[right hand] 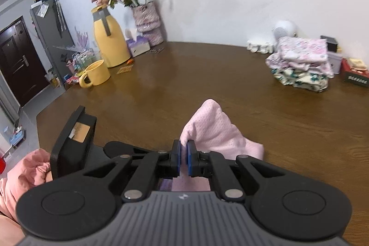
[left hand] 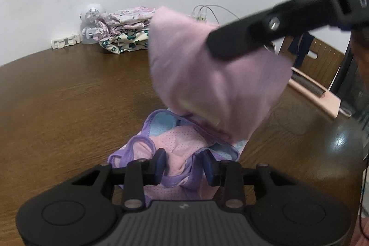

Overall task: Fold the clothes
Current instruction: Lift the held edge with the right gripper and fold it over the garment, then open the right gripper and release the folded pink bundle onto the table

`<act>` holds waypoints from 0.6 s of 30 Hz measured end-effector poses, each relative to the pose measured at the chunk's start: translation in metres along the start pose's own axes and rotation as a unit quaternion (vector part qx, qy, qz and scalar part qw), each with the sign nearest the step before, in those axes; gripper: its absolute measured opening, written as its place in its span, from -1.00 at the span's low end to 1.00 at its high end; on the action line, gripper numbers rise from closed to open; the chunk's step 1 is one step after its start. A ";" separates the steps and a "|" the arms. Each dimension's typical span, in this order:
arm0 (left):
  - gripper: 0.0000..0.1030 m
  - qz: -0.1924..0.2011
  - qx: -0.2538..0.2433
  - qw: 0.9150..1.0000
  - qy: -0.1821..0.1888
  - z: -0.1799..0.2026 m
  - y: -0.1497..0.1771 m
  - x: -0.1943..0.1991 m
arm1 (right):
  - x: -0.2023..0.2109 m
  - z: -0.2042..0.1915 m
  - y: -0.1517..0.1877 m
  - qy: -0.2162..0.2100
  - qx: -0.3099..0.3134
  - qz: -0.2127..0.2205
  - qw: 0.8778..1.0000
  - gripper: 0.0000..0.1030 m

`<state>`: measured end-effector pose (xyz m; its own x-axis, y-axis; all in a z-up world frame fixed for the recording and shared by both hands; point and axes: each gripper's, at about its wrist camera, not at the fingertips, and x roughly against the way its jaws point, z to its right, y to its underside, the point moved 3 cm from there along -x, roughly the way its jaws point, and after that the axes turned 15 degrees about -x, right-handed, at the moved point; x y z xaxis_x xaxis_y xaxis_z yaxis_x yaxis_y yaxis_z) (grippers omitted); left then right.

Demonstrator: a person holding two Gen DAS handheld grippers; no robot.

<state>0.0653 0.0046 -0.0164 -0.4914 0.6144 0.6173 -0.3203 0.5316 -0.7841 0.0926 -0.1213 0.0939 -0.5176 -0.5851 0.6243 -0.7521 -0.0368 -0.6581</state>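
A small pink mesh garment (left hand: 182, 142) with purple trim and light blue patches lies on the brown wooden table (left hand: 69, 96), right in front of my left gripper (left hand: 185, 164). Its blue pads stand apart, with a loose fold of the cloth between them that neither pad presses. My right gripper (left hand: 213, 46) reaches in from the upper right and holds a pink part of the garment (left hand: 207, 84) lifted above the rest. In the right wrist view, the right gripper (right hand: 183, 157) is shut on that pink cloth (right hand: 214, 128).
A stack of folded floral clothes (left hand: 124, 29) (right hand: 302, 61) sits by the wall beside a white speaker (left hand: 92, 15). At the table's far left stand a yellow jug (right hand: 110, 38), a yellow mug (right hand: 94, 76) and a vase of flowers (right hand: 147, 22). A wooden chair (left hand: 322, 57) stands to the right.
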 end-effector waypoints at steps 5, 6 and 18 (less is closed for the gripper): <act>-0.21 0.033 0.001 0.999 -0.012 -0.001 0.006 0.026 | -0.027 -0.007 0.011 0.005 -0.004 -0.030 1.000 -0.90; -0.14 0.039 -0.003 0.999 -0.018 0.001 0.008 0.036 | -0.031 -0.008 0.014 0.005 -0.005 -0.034 0.999 -0.90; -0.08 0.059 0.063 0.993 -0.080 -0.022 0.051 0.095 | -0.069 -0.012 0.035 0.019 0.000 -0.074 0.997 -0.90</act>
<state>0.0203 0.1029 0.0037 -0.6505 0.5626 0.5102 -0.3462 0.3782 -0.8585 0.0968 -0.0719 0.0326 -0.4166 -0.5415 0.7302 -0.8212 -0.1205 -0.5578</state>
